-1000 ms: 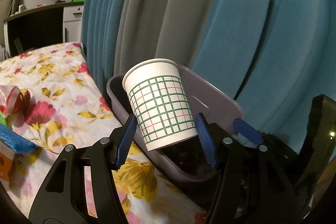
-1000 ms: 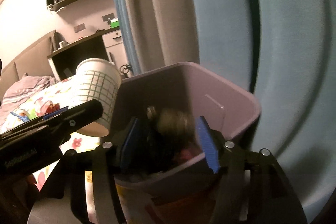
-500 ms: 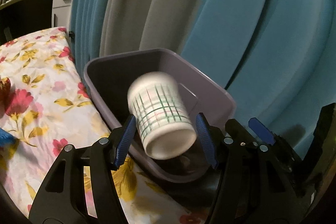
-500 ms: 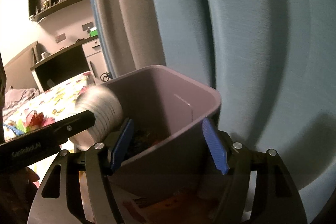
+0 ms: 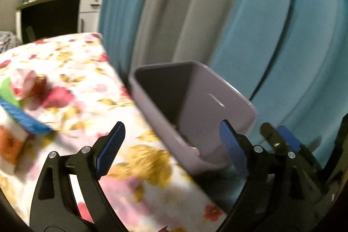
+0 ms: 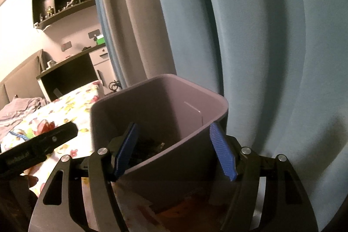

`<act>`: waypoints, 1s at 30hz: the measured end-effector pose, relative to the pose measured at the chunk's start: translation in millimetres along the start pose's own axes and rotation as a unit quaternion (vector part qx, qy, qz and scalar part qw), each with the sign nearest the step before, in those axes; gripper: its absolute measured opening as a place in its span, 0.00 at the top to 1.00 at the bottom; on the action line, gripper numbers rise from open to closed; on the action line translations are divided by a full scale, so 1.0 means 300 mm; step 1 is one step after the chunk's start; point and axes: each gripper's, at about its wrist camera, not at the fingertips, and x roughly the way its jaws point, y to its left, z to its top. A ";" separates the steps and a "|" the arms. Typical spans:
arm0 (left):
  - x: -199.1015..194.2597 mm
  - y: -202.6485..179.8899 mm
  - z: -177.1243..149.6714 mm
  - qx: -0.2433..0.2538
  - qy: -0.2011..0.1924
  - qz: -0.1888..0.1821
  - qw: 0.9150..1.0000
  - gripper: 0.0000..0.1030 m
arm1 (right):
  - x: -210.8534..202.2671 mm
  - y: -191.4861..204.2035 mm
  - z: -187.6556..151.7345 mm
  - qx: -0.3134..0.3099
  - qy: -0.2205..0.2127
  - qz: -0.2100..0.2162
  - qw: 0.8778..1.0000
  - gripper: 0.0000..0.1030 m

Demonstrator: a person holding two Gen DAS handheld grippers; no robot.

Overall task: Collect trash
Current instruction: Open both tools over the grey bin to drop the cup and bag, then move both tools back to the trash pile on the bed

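A: What's different from a second ago?

B: The paper cup is gone from the left gripper (image 5: 171, 145). A second ago it sat pinched between the blue pads; half a second ago it was a blur tipping over the bin's rim. Now the fingers stand spread with nothing between them, and the camera is swinging, so the whole left view is smeared.

A: So where is the cup?

B: I can't see it in either view. My guess is that it dropped into the purple bin (image 5: 237, 101), which sits just ahead and to the right of the left gripper. Some dark litter lies at the bottom in the right view, but the cup itself doesn't show there.

A: And the right gripper (image 6: 176, 149)?

B: Spread as well, holding nothing. The bin (image 6: 215, 101) fills the space straight ahead of it, its near wall passing between the fingers, though whether the pads touch it I can't tell.

A: What's left?

B: Off to the left of the left gripper, on the flowered bed (image 5: 71, 71), lies more clutter: a crumpled wrapper (image 5: 24, 82) and something blue (image 5: 24, 116). That looks like the next pickup.
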 end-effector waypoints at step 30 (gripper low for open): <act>-0.461 0.566 -0.139 -0.087 -0.040 0.178 0.979 0.15 | -0.107 0.504 -0.108 -0.089 0.024 0.154 0.984 0.27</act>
